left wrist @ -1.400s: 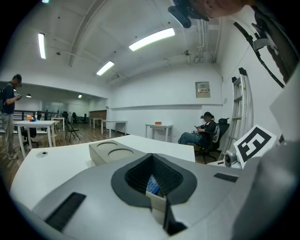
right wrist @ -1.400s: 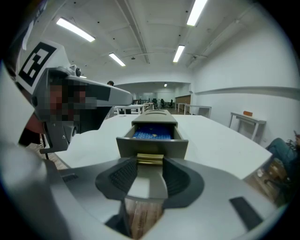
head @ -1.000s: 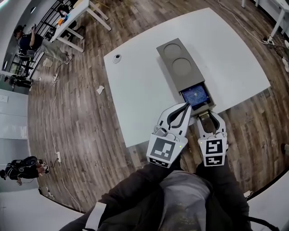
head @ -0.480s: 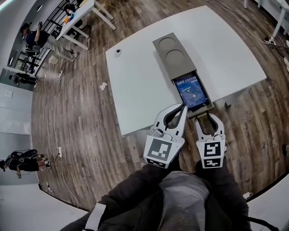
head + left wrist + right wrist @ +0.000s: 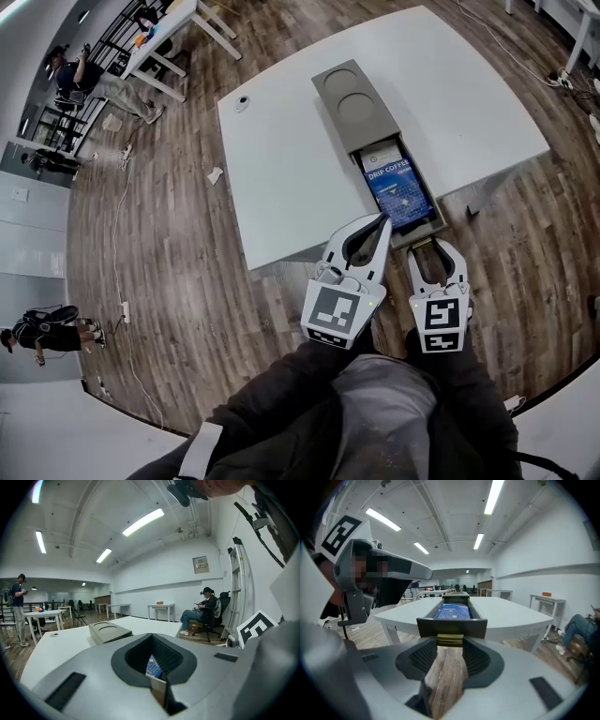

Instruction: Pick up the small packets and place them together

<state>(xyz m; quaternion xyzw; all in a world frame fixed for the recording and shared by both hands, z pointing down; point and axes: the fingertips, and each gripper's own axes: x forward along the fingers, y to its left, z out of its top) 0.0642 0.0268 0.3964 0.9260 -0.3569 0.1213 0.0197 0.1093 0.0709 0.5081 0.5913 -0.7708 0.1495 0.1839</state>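
Right hand-held gripper (image 5: 427,245) is clamping its two jaws on the brass handle (image 5: 450,641) at the near end of a drawer (image 5: 433,212), the jaws standing partly apart with the handle between their tips. Left hand-held gripper (image 5: 382,219) is hanging just to the left of it with its jaw tips pressed together and nothing between them, the tips sitting close to the drawer's near left corner. That drawer is standing pulled out of a long grey box (image 5: 354,105), which is lying on the white table (image 5: 281,178) and has two round hollows in its top. With the drawer out, its near end is reaching past the table's near edge, over the wooden floor (image 5: 169,281). A blue packet (image 5: 397,189) printed DRIP COFFEE is lying flat in the drawer, filling most of it, with a paler piece showing at its far end by the box. Both hand-held grippers are pointing away from the person, side by side and near each other.
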